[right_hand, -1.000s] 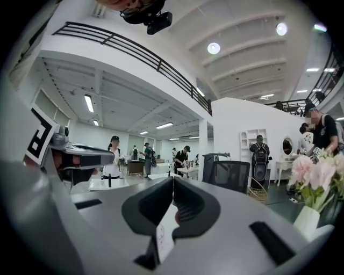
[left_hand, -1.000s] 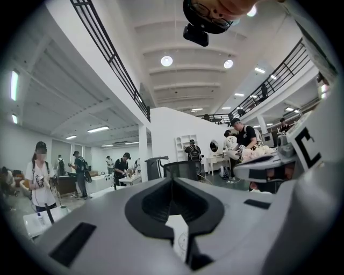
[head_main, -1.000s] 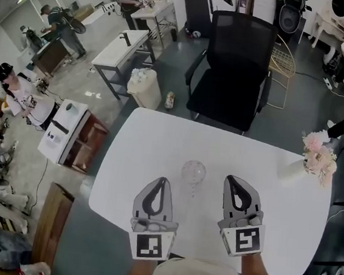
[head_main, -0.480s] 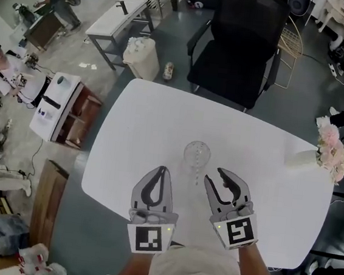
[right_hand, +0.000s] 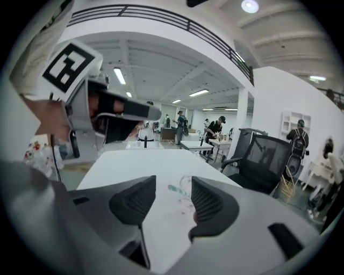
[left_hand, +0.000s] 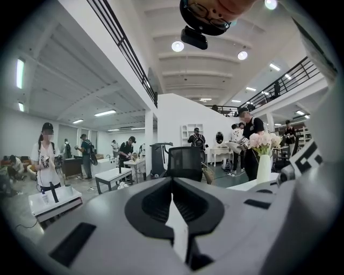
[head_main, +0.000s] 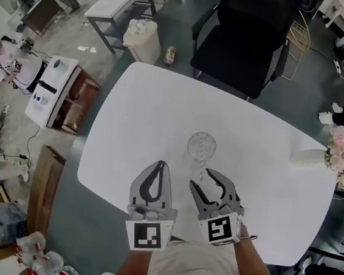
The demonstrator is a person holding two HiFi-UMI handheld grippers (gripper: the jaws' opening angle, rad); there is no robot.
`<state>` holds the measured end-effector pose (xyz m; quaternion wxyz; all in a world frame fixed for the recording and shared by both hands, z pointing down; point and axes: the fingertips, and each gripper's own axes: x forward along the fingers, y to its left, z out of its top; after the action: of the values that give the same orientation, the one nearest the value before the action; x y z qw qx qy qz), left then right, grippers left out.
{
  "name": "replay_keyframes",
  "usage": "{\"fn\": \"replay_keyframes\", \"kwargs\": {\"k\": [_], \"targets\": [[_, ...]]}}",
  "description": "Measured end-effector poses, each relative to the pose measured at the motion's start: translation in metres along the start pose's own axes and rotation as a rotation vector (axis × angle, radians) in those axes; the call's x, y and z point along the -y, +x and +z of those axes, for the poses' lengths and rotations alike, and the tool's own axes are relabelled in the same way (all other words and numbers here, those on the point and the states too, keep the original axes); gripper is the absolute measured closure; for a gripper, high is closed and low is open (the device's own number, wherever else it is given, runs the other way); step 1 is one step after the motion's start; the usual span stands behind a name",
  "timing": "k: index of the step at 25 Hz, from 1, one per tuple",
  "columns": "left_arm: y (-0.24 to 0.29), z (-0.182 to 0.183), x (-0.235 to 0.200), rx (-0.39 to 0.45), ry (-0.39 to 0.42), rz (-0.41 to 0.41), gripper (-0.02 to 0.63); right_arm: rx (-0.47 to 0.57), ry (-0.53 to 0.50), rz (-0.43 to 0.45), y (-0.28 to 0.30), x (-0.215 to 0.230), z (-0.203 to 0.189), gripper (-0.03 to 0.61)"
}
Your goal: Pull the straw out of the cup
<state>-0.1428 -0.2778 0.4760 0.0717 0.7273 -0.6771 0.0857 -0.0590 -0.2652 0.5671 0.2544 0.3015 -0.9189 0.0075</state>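
A clear cup [head_main: 201, 145] stands near the middle of the white table [head_main: 144, 106]. A striped straw [head_main: 203, 165] leans out of it toward me. My right gripper [head_main: 203, 180] is just short of the cup, and the straw's near end lies at its fingertips. Its jaws have just been opening and stand open, pressing on nothing. In the right gripper view the cup [right_hand: 186, 200] and the teal-striped straw [right_hand: 173, 189] show ahead between the right gripper's [right_hand: 173, 183] jaws. My left gripper [head_main: 159, 164] is shut and empty, to the left of the cup. In the left gripper view the left gripper's [left_hand: 172, 180] jaws meet, and the cup is not seen.
A black office chair [head_main: 247, 32] stands at the table's far edge. A white vase with pink flowers [head_main: 338, 158] sits at the table's right edge. A white cart [head_main: 51, 91] and a wooden board [head_main: 43, 187] are on the floor to the left. Several people stand in the background.
The right gripper has gone from shut to open and moved left toward the cup. Both grippers have come lower and closer together; the left stays shut.
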Motion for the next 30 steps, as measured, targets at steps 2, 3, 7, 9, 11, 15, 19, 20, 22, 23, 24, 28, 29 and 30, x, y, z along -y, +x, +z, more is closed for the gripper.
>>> {"fn": "replay_keyframes", "kwargs": {"k": [2, 3, 7, 9, 11, 15, 19, 20, 22, 23, 24, 28, 29, 30], "targets": [[0.000, -0.003, -0.002, -0.005, 0.002, 0.002, 0.607, -0.027, -0.061, -0.011, 0.006, -0.005, -0.010, 0.374], [0.000, -0.004, -0.003, -0.008, -0.001, 0.005, 0.607, -0.040, -0.078, -0.013, 0.009, -0.007, -0.015, 0.373], [-0.002, -0.009, -0.009, -0.019, -0.006, 0.015, 0.607, -0.064, -0.096, -0.015, 0.019, -0.014, -0.024, 0.368], [-0.003, -0.011, -0.013, -0.024, -0.002, 0.019, 0.607, -0.064, -0.109, -0.013, 0.022, -0.016, -0.025, 0.369], [-0.003, -0.013, -0.016, -0.025, -0.002, 0.022, 0.607, -0.065, -0.115, -0.015, 0.025, -0.017, -0.025, 0.369], [-0.002, -0.016, -0.018, -0.037, -0.003, 0.025, 0.607, -0.066, -0.120, -0.024, 0.030, -0.014, -0.024, 0.370], [-0.002, -0.015, -0.019, -0.031, -0.004, 0.024, 0.607, -0.057, -0.123, -0.057, 0.031, -0.009, -0.021, 0.412], [-0.002, -0.015, -0.019, -0.031, -0.005, 0.023, 0.607, -0.056, -0.121, -0.066, 0.031, -0.007, -0.020, 0.422], [-0.001, -0.015, -0.020, -0.032, -0.007, 0.023, 0.607, -0.053, -0.120, -0.085, 0.032, -0.004, -0.019, 0.452], [-0.002, -0.015, -0.020, -0.032, -0.008, 0.023, 0.607, -0.050, -0.122, -0.095, 0.032, -0.003, -0.018, 0.464], [-0.002, -0.015, -0.021, -0.033, -0.009, 0.023, 0.607, -0.046, -0.123, -0.108, 0.032, -0.002, -0.017, 0.487], [-0.003, -0.015, -0.023, -0.033, -0.010, 0.024, 0.607, -0.031, -0.129, -0.154, 0.031, 0.005, -0.013, 0.536], [-0.003, -0.015, -0.023, -0.033, -0.006, 0.024, 0.607, -0.030, -0.131, -0.161, 0.031, 0.006, -0.013, 0.539], [-0.003, -0.015, -0.022, -0.033, -0.002, 0.024, 0.607, -0.028, -0.132, -0.167, 0.029, 0.008, -0.012, 0.543]]}}
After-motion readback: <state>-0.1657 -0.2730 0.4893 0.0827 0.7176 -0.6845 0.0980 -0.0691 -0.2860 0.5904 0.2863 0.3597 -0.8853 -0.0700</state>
